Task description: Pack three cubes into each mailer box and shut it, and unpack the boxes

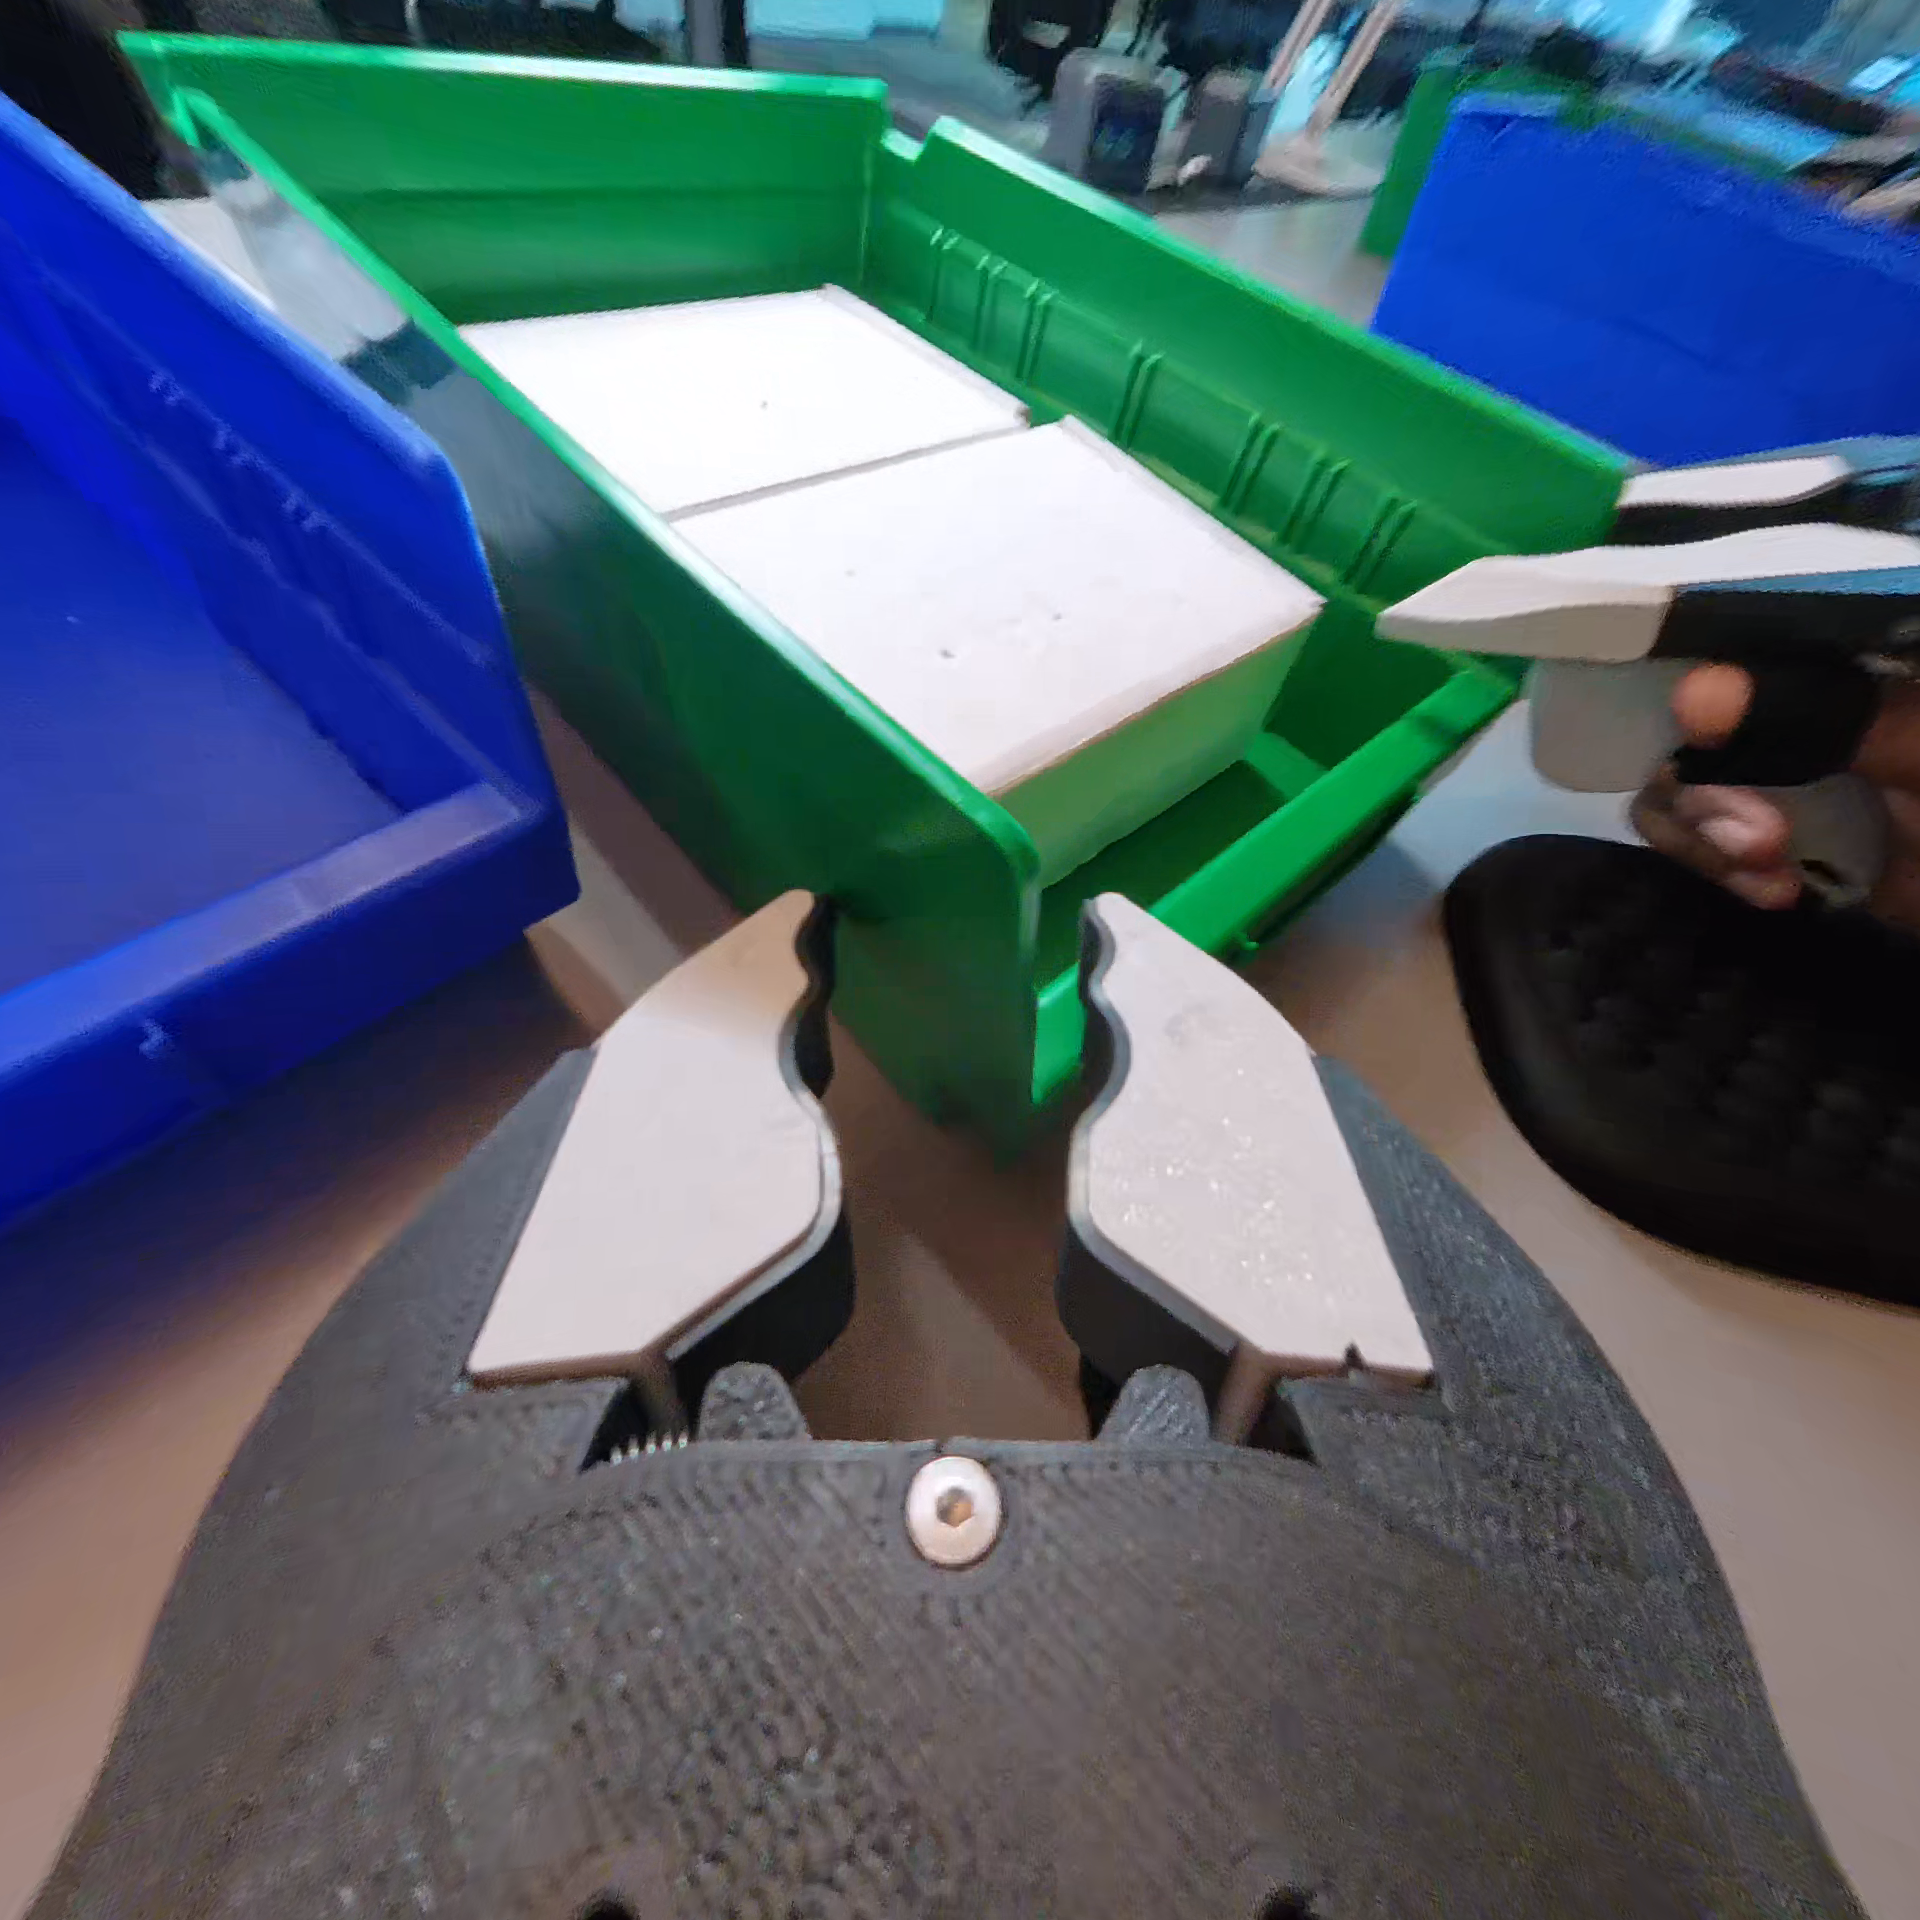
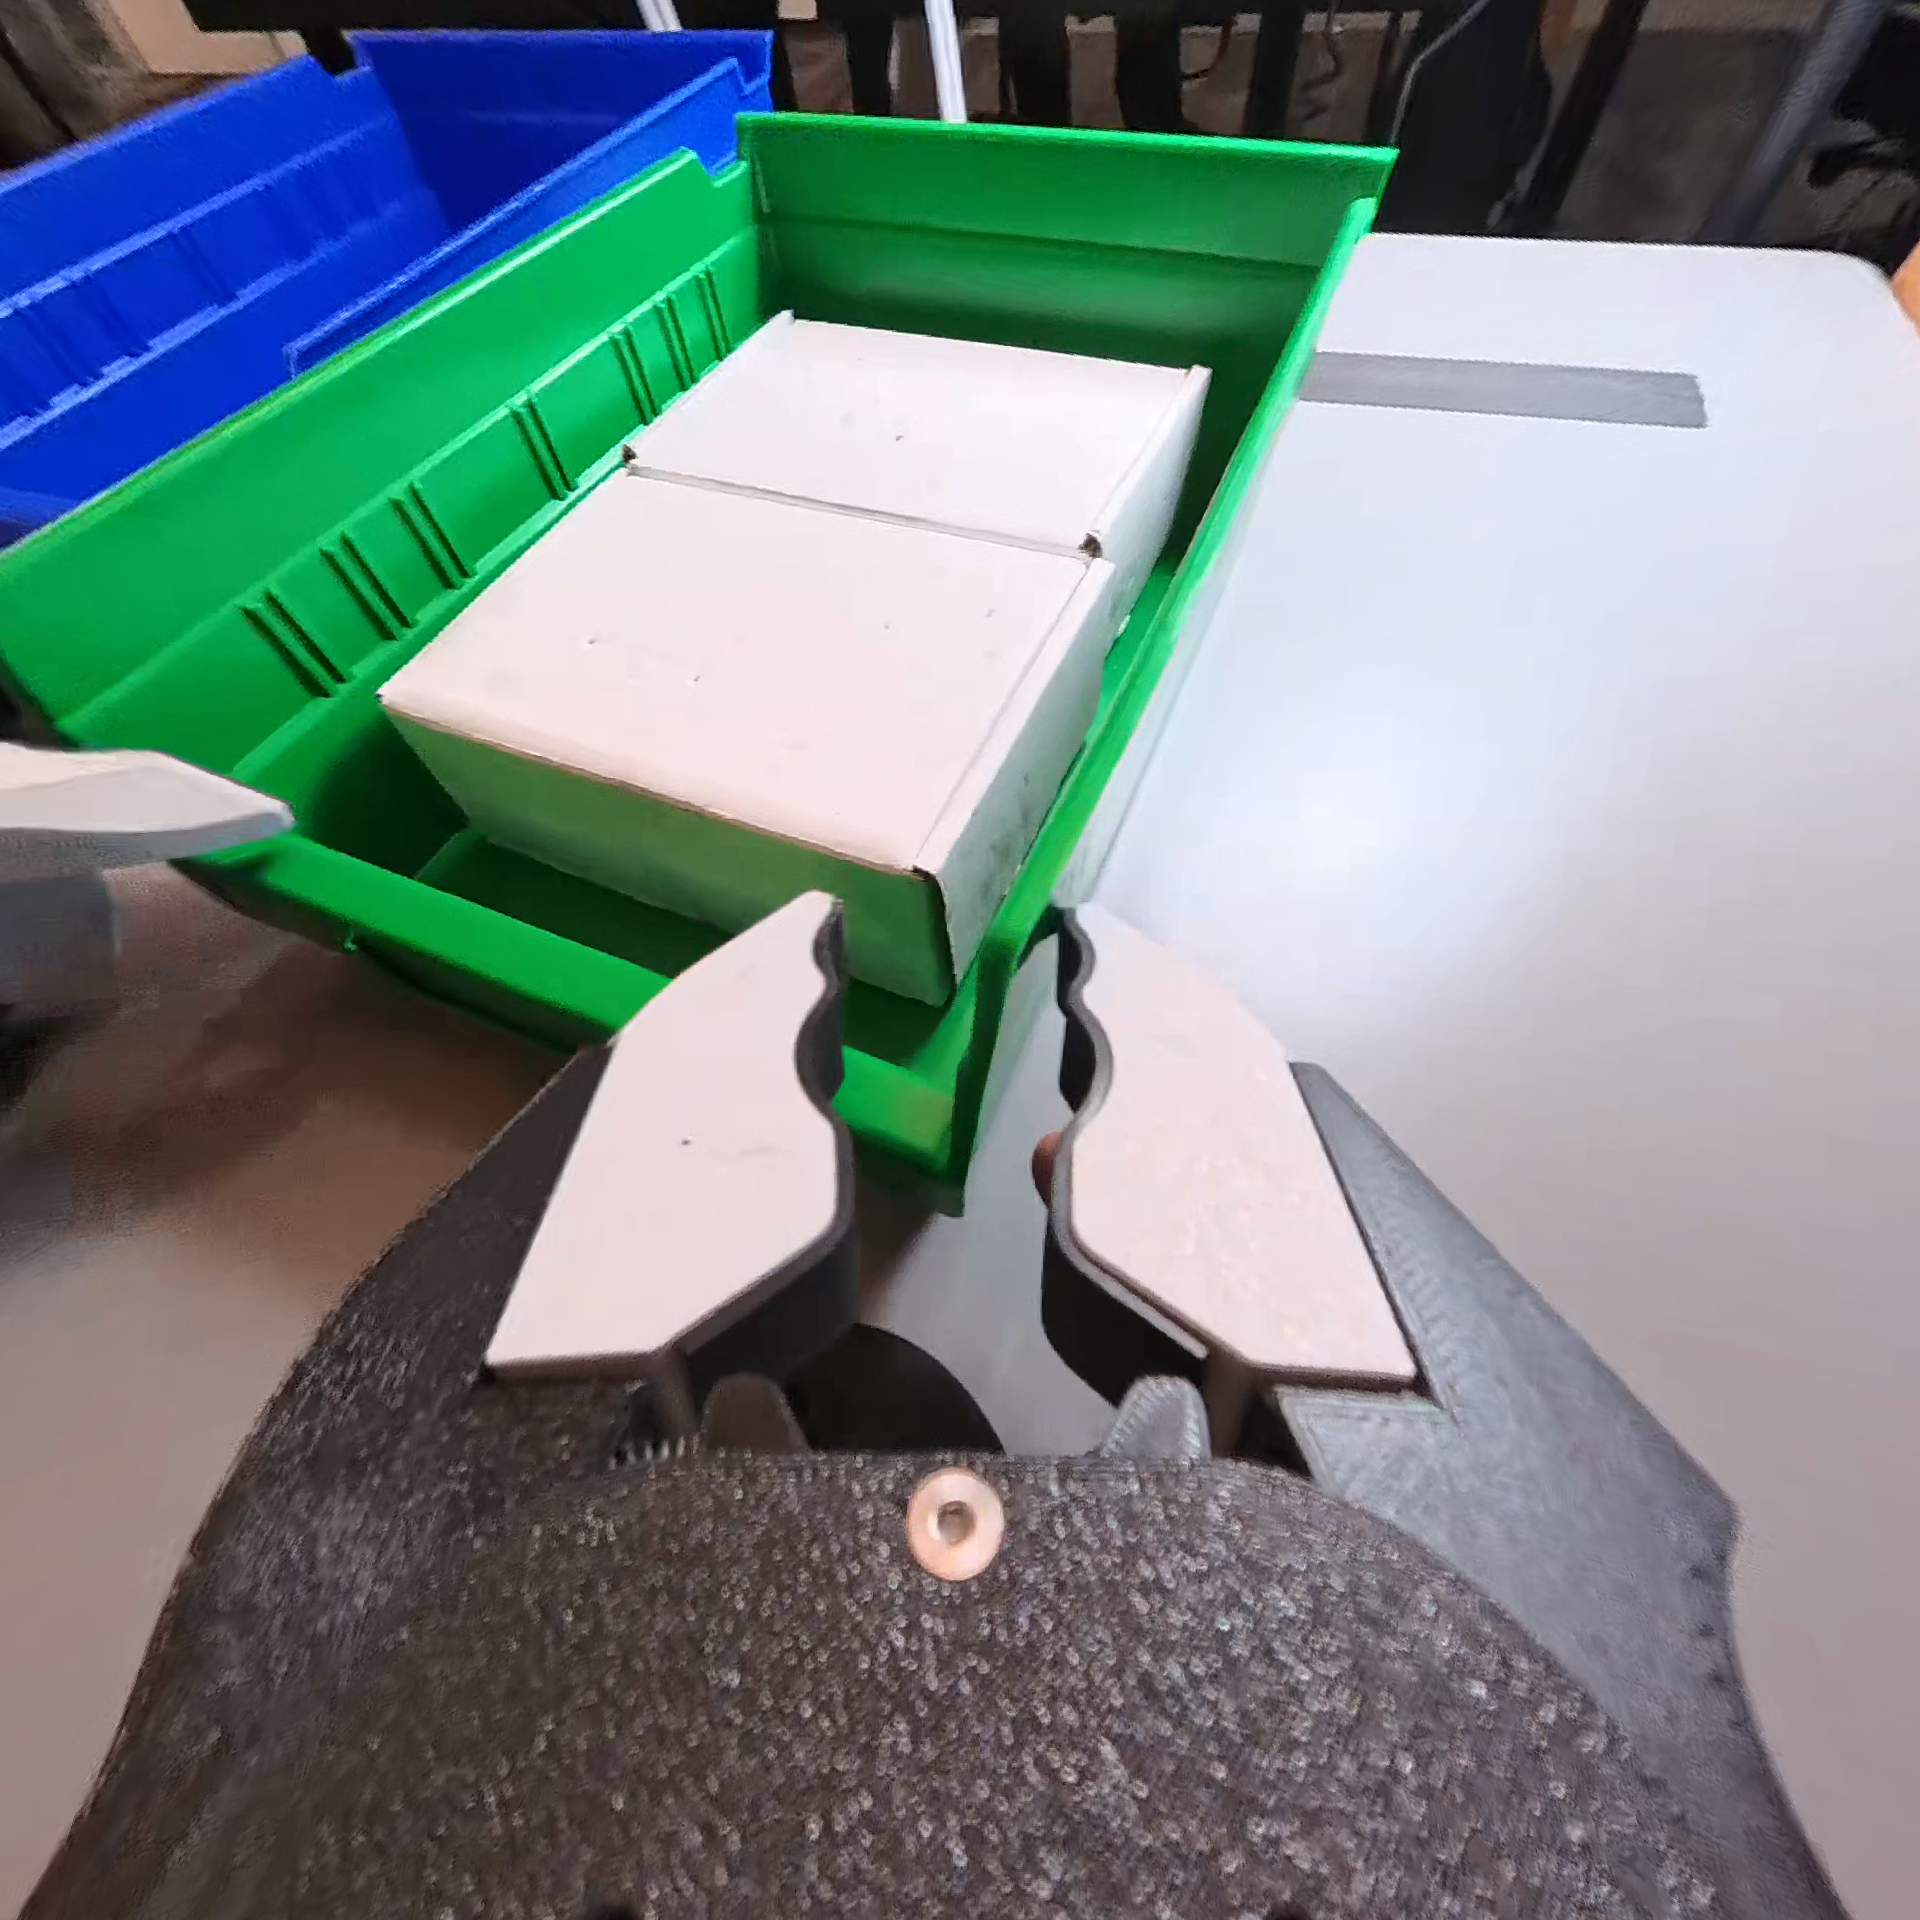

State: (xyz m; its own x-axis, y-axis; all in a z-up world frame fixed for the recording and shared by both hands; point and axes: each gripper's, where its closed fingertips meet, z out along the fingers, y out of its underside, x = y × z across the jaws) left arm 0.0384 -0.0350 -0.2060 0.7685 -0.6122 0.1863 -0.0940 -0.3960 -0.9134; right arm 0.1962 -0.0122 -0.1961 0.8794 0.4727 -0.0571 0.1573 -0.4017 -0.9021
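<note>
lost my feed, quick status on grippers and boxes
Left gripper open, right gripper open, both empty. Two white mailer boxes shut in green bin. Bin wall between the fingers.

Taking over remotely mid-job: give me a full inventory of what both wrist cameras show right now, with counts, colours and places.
mailer boxes: 2, white, shut, end to end inside the green bin; near one, far one.
green bin: 1, green, on the table between the two grippers.
blue bins: at least 2, blue; one on the green bin's left, another beyond its right; insides mostly out of sight.
cubes: none visible.
table: 1, grey, with a dark tape strip on the right.
black mat: 1, on the table right of the green bin.
left gripper: grey fingers, open, at the bin's near left corner.
right gripper: grey fingers, open, at the bin's near right corner.
</note>
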